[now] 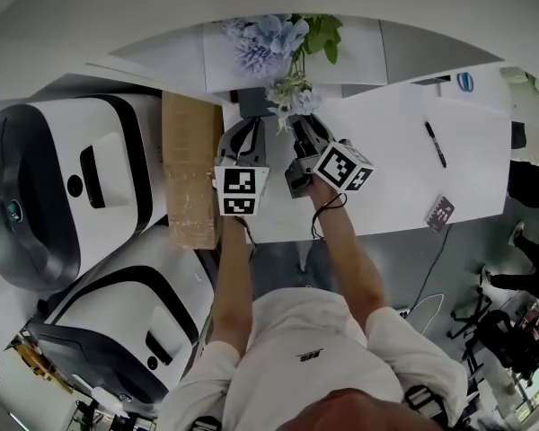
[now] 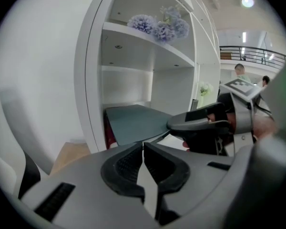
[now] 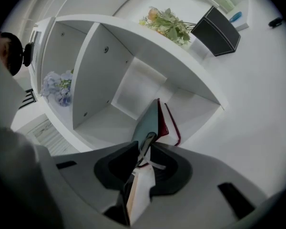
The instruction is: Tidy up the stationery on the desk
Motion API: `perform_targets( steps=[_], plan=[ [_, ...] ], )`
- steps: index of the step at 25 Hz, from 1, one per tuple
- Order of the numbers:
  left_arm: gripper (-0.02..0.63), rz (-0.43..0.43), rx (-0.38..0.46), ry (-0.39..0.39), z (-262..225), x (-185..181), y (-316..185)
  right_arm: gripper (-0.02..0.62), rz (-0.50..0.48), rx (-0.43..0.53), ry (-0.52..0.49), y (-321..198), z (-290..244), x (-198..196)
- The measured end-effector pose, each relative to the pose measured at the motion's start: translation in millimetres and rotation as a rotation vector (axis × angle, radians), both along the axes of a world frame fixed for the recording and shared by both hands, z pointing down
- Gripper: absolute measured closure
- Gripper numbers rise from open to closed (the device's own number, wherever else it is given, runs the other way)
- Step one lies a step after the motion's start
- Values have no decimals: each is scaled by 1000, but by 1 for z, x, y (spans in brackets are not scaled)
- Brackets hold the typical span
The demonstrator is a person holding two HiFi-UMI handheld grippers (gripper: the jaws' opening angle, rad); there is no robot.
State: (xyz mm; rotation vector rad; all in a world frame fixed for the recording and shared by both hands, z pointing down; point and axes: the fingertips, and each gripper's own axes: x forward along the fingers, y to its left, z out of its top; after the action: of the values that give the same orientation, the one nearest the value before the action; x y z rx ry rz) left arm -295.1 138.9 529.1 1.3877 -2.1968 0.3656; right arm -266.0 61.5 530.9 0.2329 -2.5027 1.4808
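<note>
A teal book [image 3: 145,123] leans in the lower compartment of a white shelf unit [image 3: 148,42], against a red book [image 3: 172,124]. My right gripper [image 3: 142,149] is shut on the teal book's near edge, its pale pages showing between the jaws. In the left gripper view the teal book [image 2: 133,120] slopes into the compartment, with the red book [image 2: 108,130] partly hidden at its left. My left gripper [image 2: 143,149] is shut on nothing, close to the left of the right gripper [image 1: 303,135]. A black pen [image 1: 436,144] lies on the white desk [image 1: 404,173] to the right.
A cardboard box [image 1: 190,173] and two large white machines [image 1: 81,187] stand left of the desk. Blue artificial flowers [image 1: 269,39] sit on the shelf. A black box [image 3: 217,30] and a green plant [image 3: 169,23] stand further along. A marker card [image 1: 439,211] lies near the desk's front edge.
</note>
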Motion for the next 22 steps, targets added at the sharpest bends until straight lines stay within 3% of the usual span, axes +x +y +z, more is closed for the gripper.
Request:
perform_targets(
  steps=[10,17,22],
  plan=[
    [606,-51,11,-4,1,-32,-6,523,-72,7,23,3,8,-24],
    [606,-67,43,23,1,-28,-5,491,-148,59,33,7,5,-21],
    [606,-50,65,28,-10,-7,-1,482,-182,120,12,15,-8,3]
  ],
)
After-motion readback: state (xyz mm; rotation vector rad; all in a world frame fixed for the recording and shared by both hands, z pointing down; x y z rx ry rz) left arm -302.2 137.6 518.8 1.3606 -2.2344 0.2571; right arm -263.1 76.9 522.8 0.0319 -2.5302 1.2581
